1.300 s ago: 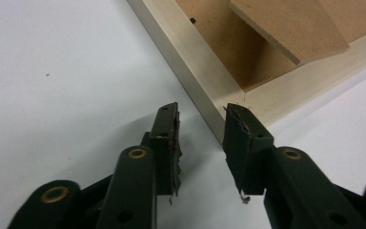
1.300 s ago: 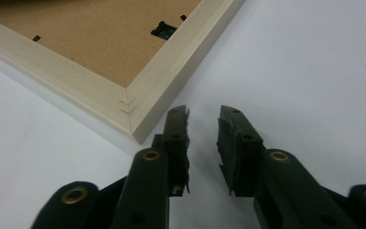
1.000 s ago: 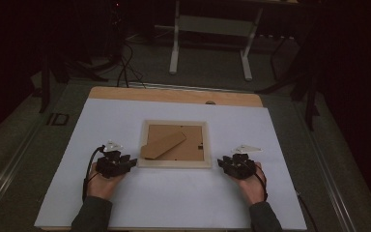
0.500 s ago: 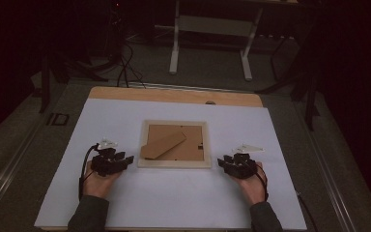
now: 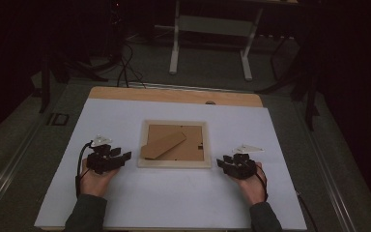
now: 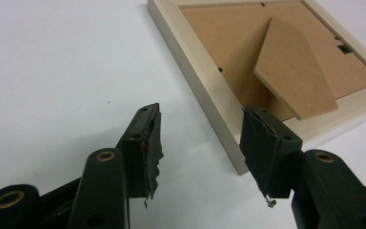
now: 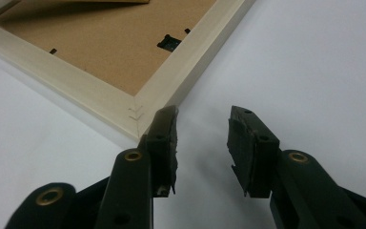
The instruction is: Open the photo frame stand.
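Observation:
A pale wooden picture frame (image 5: 174,164) lies face down in the middle of the white table top. Its brown backing carries a folded cardboard stand flap (image 5: 163,145). My left gripper (image 5: 121,157) rests on the table just left of the frame's near left corner, open and holding nothing. In the left gripper view the frame's side rail (image 6: 205,81) runs between the jaws, and the flap (image 6: 293,71) lies beyond. My right gripper (image 5: 222,163) sits open off the near right corner. In the right gripper view that corner (image 7: 136,112) lies just left of the left jaw.
The white sheet (image 5: 174,203) covers a wooden table whose bare strip (image 5: 174,95) shows at the far edge. Beyond it stand a white metal stand (image 5: 207,43) and cables (image 5: 125,63) on the dark floor. A small black hanger clip (image 7: 168,42) sits on the backing.
My left gripper has shifted slightly to the left, away from the frame's left edge. The right gripper and the frame have stayed put.

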The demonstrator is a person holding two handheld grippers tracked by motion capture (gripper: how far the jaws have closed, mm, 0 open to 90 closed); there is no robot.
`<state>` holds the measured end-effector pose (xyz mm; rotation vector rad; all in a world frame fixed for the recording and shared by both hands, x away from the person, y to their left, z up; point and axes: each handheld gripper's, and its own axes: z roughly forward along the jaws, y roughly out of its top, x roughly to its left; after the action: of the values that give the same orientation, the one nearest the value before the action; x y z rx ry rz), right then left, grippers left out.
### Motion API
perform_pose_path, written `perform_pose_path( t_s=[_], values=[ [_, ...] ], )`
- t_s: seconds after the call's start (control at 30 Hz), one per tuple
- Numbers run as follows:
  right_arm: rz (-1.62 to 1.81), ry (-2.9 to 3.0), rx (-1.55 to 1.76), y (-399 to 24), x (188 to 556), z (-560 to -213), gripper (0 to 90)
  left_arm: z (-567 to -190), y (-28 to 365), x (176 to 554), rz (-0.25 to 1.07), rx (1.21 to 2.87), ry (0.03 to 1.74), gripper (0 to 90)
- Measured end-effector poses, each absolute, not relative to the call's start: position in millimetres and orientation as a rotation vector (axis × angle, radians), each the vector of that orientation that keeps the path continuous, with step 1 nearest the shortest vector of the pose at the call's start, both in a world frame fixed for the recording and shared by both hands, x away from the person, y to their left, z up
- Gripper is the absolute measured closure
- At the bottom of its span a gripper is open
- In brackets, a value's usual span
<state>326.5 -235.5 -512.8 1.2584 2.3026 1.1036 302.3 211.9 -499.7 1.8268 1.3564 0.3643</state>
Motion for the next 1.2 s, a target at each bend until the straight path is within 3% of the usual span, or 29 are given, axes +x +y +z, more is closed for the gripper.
perform_pose_path(
  t_s=[1.2],
  values=[
    [1.148,2.278,1.261,-240.6,325.0,-506.5,61.1,-462.0,177.6,318.0,0.342,1.913,1.169,53.2]
  ],
)
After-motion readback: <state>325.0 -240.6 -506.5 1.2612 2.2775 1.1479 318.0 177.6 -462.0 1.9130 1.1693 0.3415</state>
